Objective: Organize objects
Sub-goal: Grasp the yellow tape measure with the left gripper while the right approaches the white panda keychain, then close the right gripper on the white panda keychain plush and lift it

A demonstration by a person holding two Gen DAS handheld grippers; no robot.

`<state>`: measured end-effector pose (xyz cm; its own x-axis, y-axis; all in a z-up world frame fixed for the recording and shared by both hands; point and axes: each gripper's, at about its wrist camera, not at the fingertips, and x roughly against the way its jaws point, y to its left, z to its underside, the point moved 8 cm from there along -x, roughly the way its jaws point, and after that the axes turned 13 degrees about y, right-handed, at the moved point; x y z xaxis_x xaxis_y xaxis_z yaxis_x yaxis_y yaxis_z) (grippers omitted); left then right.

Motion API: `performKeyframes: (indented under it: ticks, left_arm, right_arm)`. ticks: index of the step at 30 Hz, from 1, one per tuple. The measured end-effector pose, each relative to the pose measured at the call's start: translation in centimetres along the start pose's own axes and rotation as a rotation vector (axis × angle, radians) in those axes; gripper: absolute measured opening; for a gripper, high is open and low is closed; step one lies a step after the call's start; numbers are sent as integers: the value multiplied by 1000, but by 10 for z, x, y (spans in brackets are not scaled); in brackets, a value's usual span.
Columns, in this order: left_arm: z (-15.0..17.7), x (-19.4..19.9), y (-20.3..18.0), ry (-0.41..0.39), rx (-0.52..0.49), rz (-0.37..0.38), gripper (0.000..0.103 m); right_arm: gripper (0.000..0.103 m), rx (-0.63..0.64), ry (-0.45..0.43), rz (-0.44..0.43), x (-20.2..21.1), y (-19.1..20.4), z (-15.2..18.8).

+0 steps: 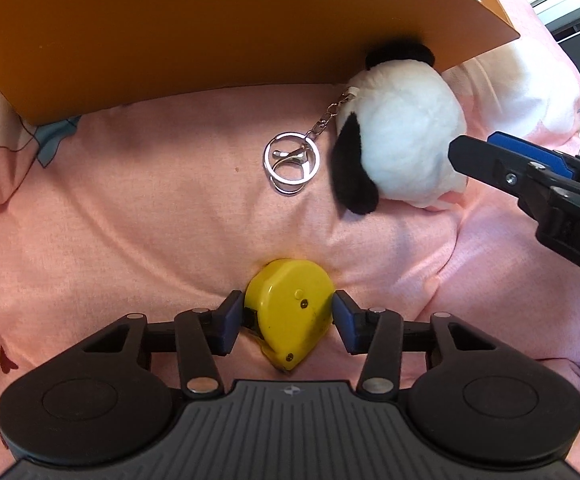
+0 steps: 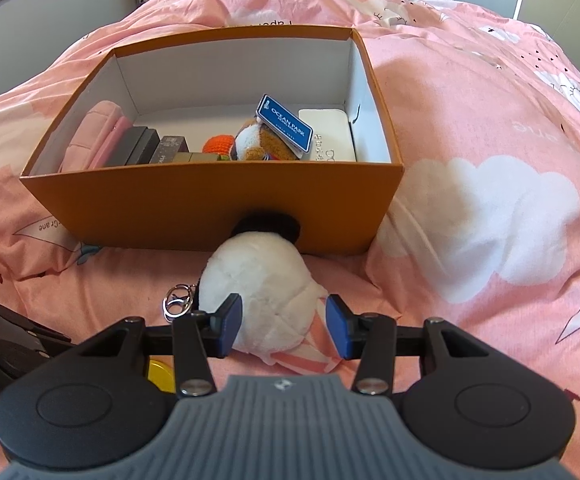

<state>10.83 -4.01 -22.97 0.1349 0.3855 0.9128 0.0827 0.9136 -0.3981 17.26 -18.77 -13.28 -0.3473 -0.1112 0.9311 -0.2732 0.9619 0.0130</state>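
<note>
Box top open, clear entry from above; front right half of floor packed w/ toys and small boxes, back half bare. Plush pressed against box front wall, blocks low approach there. Key ring just left of plush. Bedding right of box free. Tape measure near plush, bare bedding betw.

The tape measure is bright yellow. The plush keychain is white with black ears, and its ring is silver. The box is orange outside and white inside. The bedcover is pink with white clouds. The gripper pads are blue. The tag in the box is blue with white letters.
</note>
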Motion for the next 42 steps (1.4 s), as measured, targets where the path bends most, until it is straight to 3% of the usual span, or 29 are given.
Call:
performKeyframes:
  ticks: [1, 3, 5, 14, 20, 26, 37, 40, 42]
  left_arm:
    - [1, 1, -1, -4, -3, -2, 54]
    - [4, 5, -2, -15, -10, -7, 40]
    - [6, 12, -5, -38, -26, -5, 35]
    - [-2, 37, -14, -128, -92, -74, 28]
    - [-8, 66, -3, -199, -87, -146, 28]
    - [-16, 77, 7, -262, -68, -273, 28]
    - [-24, 61, 31, -237, -22, -260, 28]
    - [-24, 60, 33, -233, -13, -251, 28]
    - [-24, 60, 33, -233, -11, -249, 28]
  right_arm:
    - [49, 2, 1, 3, 0, 0, 0]
    - [49, 3, 1, 9, 0, 1, 0]
    - [49, 2, 1, 14, 0, 1, 1]
    - [49, 3, 1, 17, 0, 1, 0]
    - [49, 76, 6, -1, 1, 10, -6]
    - [49, 209, 1, 4, 5, 26, -12]
    - [50, 320, 13, 67, -12, 44, 0]
    - [58, 360, 16, 83, -18, 49, 3]
    - [69, 416, 22, 99, -25, 55, 7]
